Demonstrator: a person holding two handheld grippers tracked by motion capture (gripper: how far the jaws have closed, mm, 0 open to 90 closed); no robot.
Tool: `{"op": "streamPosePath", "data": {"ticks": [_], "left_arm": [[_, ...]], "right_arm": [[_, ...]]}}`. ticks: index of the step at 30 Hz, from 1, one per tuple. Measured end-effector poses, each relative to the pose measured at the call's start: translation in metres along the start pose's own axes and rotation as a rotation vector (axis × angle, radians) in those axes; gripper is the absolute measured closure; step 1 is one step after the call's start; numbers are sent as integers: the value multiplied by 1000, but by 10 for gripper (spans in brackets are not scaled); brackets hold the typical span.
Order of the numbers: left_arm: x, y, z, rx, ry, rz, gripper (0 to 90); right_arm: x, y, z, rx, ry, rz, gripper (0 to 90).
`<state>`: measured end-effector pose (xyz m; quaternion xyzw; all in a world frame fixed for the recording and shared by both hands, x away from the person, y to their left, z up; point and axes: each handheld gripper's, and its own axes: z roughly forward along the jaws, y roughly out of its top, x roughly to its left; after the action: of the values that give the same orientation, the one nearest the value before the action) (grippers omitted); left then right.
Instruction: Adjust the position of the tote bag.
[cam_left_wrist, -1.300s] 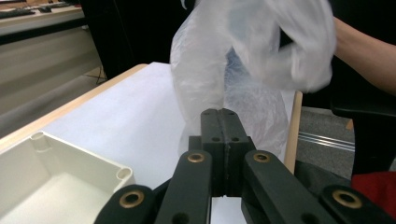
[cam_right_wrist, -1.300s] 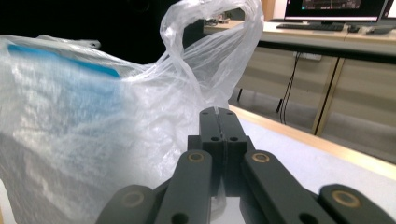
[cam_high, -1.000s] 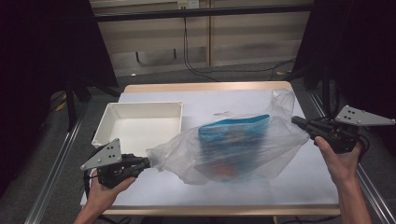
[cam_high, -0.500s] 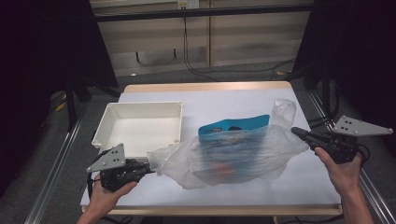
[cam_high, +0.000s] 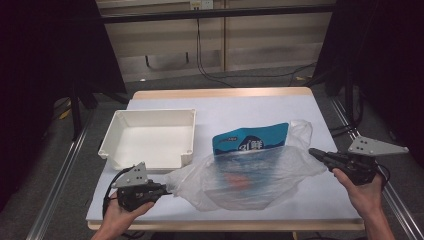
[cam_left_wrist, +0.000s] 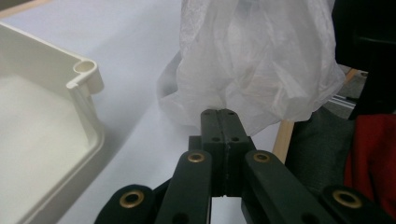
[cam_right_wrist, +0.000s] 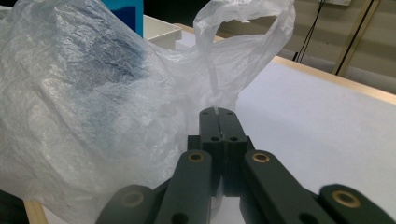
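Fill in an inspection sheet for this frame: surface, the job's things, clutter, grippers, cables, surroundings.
Surface: white-covered table with a wooden edge.
Job's things: clear plastic bag lying on the table, stretched between the grippers; blue packet poking out of it.
Clutter: empty white tray left of the bag.
Grippers: left gripper and right gripper each have jaws shut on the bag's plastic.
Cables: a black one trails from the left gripper; others lie on the floor behind the table.
Surroundings: dark curtains at both sides, pale wall panel behind.
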<state>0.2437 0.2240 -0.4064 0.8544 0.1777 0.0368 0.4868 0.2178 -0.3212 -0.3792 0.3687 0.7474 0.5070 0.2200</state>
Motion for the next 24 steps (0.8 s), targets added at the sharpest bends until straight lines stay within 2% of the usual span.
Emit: {"op": "streamPosePath", "data": {"ticks": [13, 20, 22, 24], "left_arm": [[-1, -13, 2, 54, -4, -22, 900], [1, -20, 13, 129, -4, -19, 900], [1, -23, 17, 138, -8, -36, 900], [3, -24, 21, 157, -9, -43, 900]], "right_arm": [[5, -24, 12, 79, 27, 21, 900], [6, -37, 19, 118, 31, 30, 900], [5, -47, 24, 144, 36, 42, 900], [4, -49, 25, 149, 36, 45, 900]]}}
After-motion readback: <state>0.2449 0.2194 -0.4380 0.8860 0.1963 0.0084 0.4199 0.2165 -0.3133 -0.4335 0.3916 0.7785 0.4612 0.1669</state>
